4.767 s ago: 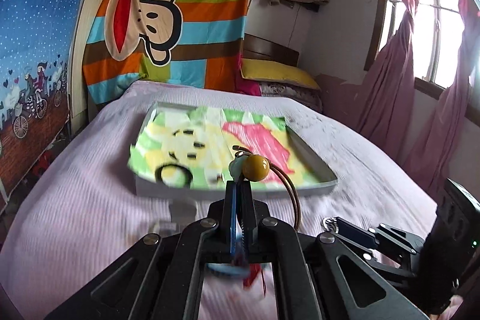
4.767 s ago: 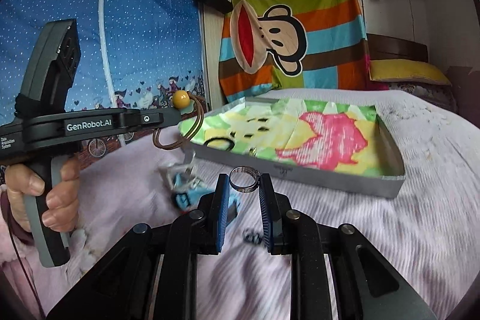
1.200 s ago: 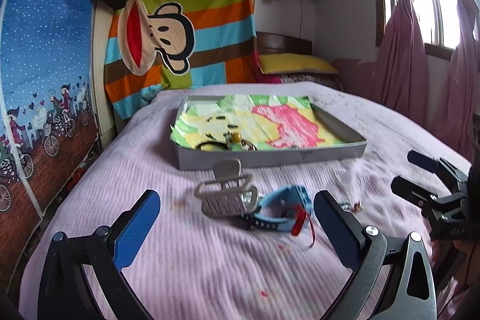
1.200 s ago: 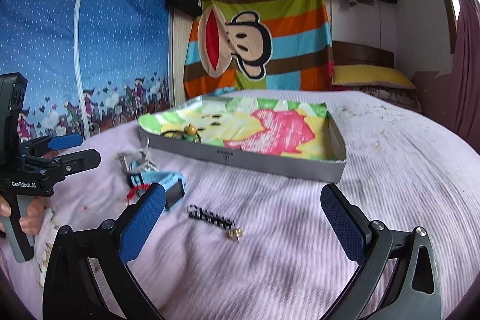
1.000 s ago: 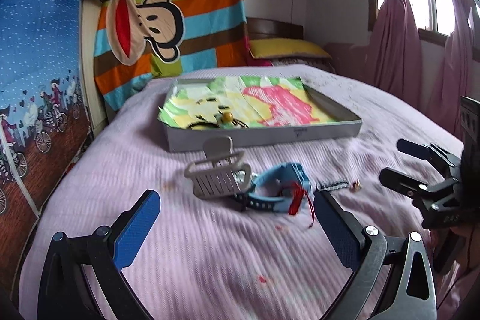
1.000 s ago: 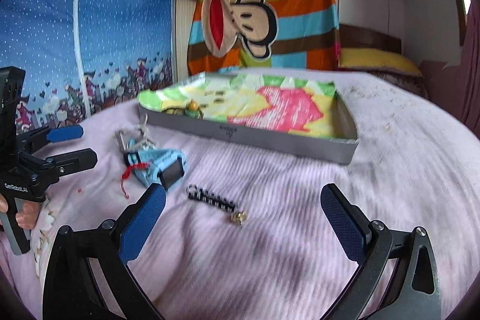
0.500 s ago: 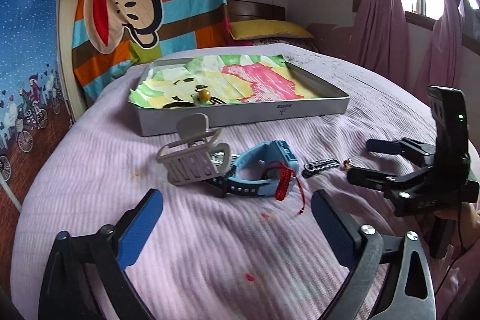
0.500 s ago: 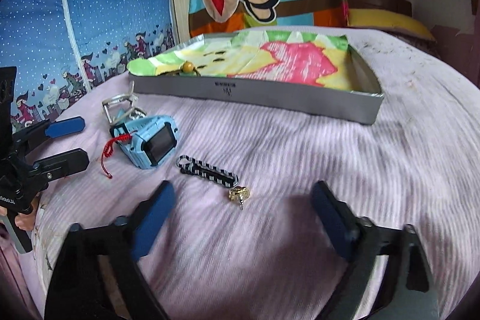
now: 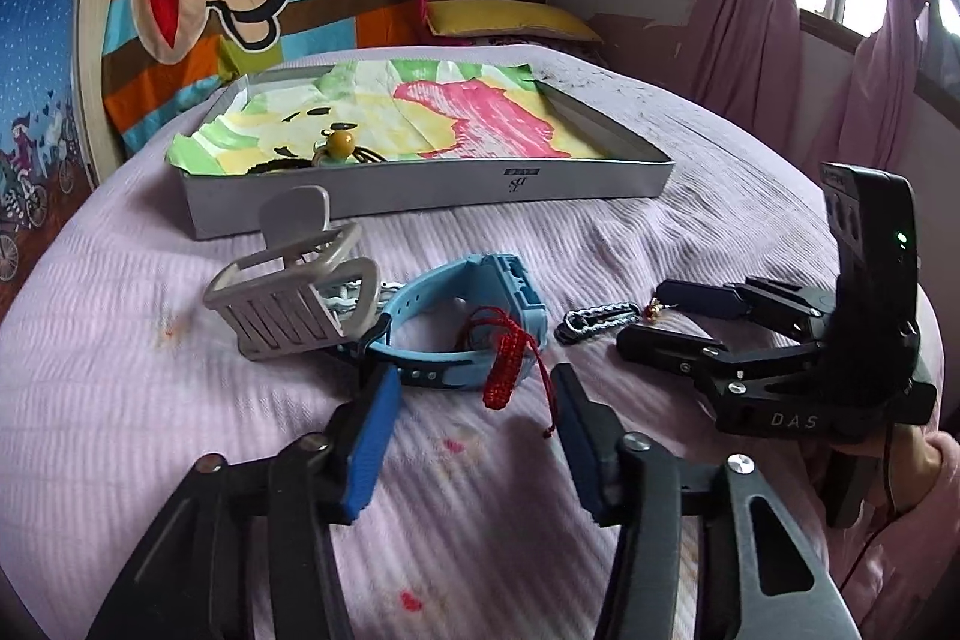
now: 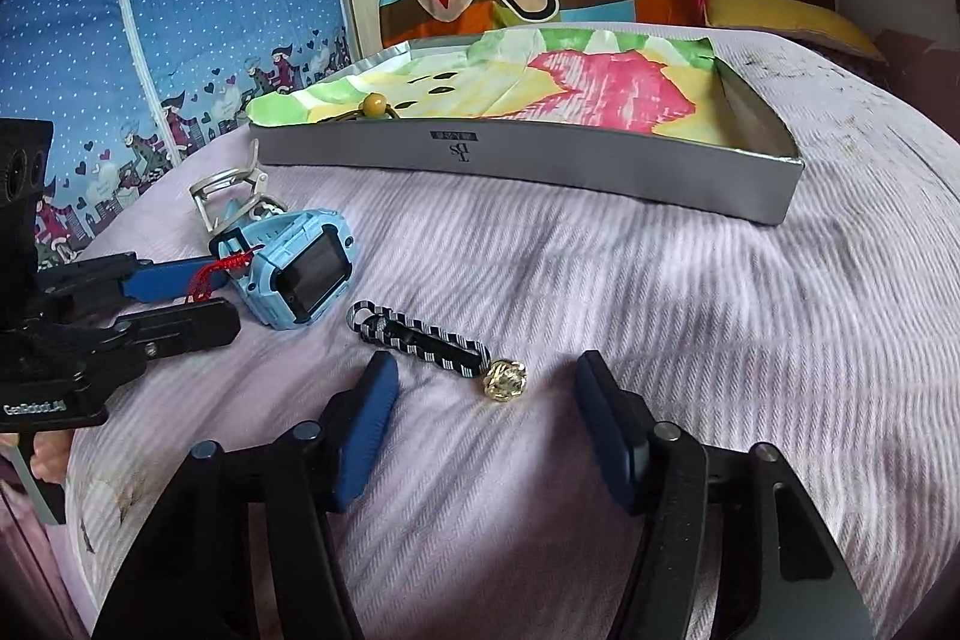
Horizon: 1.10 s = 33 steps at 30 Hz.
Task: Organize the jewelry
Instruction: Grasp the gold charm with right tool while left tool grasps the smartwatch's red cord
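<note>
Braided strap (image 10: 420, 343) just ahead, right tool (image 10: 483, 430) parted

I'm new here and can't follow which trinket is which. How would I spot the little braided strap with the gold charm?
Start at the grey tray on the purple bedspread, then come toward the camera past the blue watch. Just right of it lies the braided strap, directly ahead of the open right tool. It alone is black-and-white striped cord, ending in a small gold charm.
</note>
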Available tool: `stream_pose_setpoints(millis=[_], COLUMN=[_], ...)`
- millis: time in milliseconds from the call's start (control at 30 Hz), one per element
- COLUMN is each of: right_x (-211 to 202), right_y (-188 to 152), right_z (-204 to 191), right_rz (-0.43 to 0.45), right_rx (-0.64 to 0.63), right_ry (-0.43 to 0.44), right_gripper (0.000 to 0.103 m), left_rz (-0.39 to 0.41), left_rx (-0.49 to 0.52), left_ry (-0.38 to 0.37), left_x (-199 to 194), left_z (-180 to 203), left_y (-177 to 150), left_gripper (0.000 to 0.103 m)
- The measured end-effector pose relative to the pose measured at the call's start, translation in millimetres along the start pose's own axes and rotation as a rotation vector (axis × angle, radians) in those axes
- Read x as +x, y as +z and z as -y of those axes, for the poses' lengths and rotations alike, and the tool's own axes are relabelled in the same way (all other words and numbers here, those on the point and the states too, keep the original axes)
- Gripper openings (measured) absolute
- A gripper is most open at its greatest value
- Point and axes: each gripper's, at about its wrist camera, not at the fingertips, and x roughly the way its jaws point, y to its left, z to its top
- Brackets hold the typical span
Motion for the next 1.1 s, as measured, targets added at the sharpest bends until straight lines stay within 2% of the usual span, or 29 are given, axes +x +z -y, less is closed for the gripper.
stream_pose_setpoints(millis=[200,367,467,533,633,800,1100], right_x=[1,1,0,-1,-2,-3,-20], right_y=[-2,-2,-2,-2,-2,-3,-7], right_z=[0,1,1,2,3,2,-1], right_rz=[0.003,0.005,0.009,0.014,0.018,0.025,0.104], right_rx=[-0.002,0.002,0.005,0.006,0.008,0.004,-0.011], right_ry=[0.000,0.000,0.000,0.004,0.006,0.009,0.022], right_gripper=[0.046,0.044,0.039,0.032,0.027,0.013,0.012], left_rz=[0.010,0.031,0.037,0.036,0.041,0.061,0.119], left_rx=[-0.049,-0.029,-0.015,-0.010,-0.015,-0.019,0.044], left_ry=[-0.022,-0.034,-0.038,-0.040,-0.044,-0.041,-0.029], left_x=[1,-3,-4,-4,-5,-8,-26], left_z=[-5,-1,3,4,4,2,17], left_y=[0,1,2,2,2,0,-6], left_gripper=[0.027,0.026,0.020,0.015,0.009,0.005,0.005])
